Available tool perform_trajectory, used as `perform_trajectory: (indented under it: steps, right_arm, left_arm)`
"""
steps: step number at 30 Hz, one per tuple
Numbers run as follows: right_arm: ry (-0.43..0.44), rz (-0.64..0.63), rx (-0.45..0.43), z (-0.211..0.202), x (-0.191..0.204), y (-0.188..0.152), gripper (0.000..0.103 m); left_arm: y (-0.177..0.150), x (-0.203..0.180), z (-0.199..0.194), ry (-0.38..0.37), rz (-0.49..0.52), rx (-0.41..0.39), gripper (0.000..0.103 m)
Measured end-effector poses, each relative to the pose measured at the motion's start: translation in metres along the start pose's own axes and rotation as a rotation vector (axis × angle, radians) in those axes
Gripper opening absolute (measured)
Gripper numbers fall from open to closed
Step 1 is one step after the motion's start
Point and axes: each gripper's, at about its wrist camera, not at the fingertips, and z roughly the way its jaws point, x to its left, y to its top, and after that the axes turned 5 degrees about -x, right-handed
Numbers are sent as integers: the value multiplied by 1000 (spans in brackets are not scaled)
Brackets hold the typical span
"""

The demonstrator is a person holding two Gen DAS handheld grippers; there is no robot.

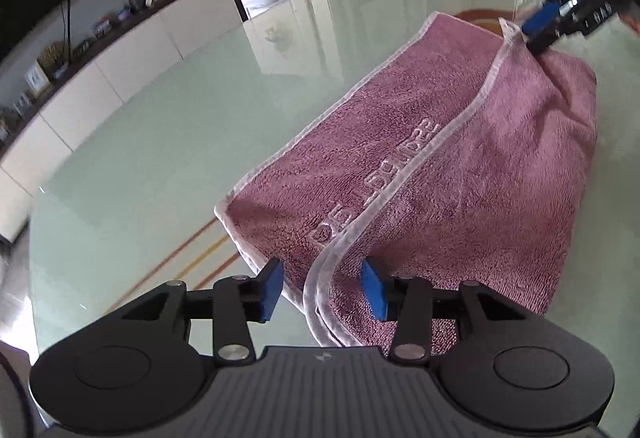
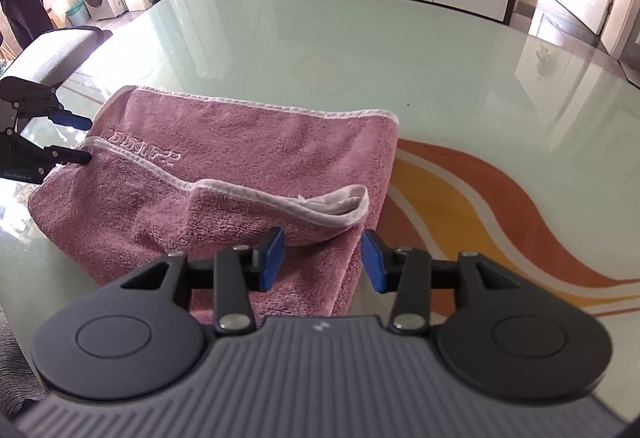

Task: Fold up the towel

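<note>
Towel: a pink towel with a white hem lay folded over on the glass table, its upper layer lying loose with a curled corner.
Left claw: the left claw stood with its blue pads apart; the towel's near hemmed corner lay in the gap between them, and neither pad pressed on it.
Right claw: the right claw also stood apart, over the towel's near end, with the curled white hem just ahead of it; its pads touched no cloth that I could see.
Claws to each other: each sat at an opposite end of the towel, one visible from the other.
Lettering: raised letters ran along the hem between the two claws.
Table: orange and yellow bands curved under the glass to the right of the right claw.
</note>
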Motion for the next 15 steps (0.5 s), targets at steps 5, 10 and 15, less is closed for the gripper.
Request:
perform_trajectory:
  steps: [5,10,15]
  right_arm:
    - [24,-25,6,1,3,0,42]
    - [19,-53,-1,0,6,-3,44]
    - [-11,-77,-29,2,5,3,53]
  left_arm:
    - [-2,-1,0,-12,17,-11,32]
    - [-8,0,-1,-9,11,-19,29]
    - [-10,4,1,5,46,-32,23]
